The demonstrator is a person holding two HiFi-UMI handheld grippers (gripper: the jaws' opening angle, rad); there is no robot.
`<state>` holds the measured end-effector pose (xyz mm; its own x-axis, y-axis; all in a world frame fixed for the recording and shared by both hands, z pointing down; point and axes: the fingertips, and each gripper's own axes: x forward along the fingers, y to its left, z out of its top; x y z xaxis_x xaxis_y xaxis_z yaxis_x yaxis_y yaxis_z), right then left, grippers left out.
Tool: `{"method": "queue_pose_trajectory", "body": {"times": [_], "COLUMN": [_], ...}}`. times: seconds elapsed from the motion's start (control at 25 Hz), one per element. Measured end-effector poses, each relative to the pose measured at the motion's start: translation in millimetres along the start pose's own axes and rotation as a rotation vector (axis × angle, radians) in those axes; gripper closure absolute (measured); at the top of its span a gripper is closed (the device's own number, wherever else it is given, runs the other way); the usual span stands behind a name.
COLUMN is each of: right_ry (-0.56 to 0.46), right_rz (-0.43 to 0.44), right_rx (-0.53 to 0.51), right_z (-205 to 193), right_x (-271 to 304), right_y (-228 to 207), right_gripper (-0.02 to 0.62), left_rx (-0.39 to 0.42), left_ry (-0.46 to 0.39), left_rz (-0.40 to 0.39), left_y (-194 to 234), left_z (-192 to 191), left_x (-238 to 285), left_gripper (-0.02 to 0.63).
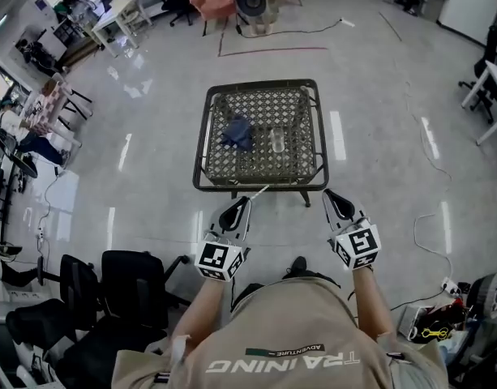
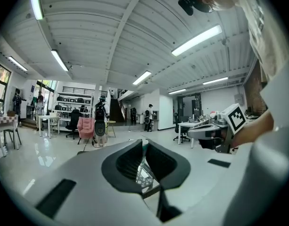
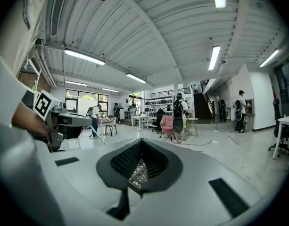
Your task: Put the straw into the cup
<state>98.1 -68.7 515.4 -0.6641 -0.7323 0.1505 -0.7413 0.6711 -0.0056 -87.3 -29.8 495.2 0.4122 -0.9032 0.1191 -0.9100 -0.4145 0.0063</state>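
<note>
A clear cup (image 1: pixel 278 140) stands upright on the wicker top of a low dark table (image 1: pixel 260 85) ahead of me. My left gripper (image 1: pixel 240 205) hovers just short of the table's near edge, shut on a thin white straw (image 1: pixel 257 192) that juts forward and to the right from its tips. In the left gripper view the straw (image 2: pixel 144 149) is pinched between the closed jaws. My right gripper (image 1: pixel 336 198) is level with the left one, at the table's near right corner. Its jaws (image 3: pixel 141 142) meet at the tip with nothing between them. In the right gripper view the straw (image 3: pixel 100 136) pokes from the left gripper (image 3: pixel 87 120).
A crumpled blue cloth (image 1: pixel 236 132) lies on the table to the left of the cup. Black office chairs (image 1: pixel 110 282) stand close at my lower left. Cables (image 1: pixel 430 217) trail over the glossy floor on the right, near a white desk (image 1: pixel 487 96).
</note>
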Motion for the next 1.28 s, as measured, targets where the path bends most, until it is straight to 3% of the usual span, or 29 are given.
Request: {"method": "queue_pose_trajectory", "body": {"times": [0.64, 1.28], "right_ry": [0.043, 0.050], "right_rz": [0.110, 0.011], "right_rx": [0.058, -0.011], "right_z": [-17, 21], "right_x": [42, 162], "right_y": [-19, -76], "right_gripper": [0.578, 0.578], "left_rx": [-0.010, 0.028], "left_ry": [0.056, 0.023], "left_rz": [0.016, -0.122], "left_y": [23, 112], "left_z": [-18, 7], "left_x": [51, 171], "left_gripper": [0.571, 0.571]}}
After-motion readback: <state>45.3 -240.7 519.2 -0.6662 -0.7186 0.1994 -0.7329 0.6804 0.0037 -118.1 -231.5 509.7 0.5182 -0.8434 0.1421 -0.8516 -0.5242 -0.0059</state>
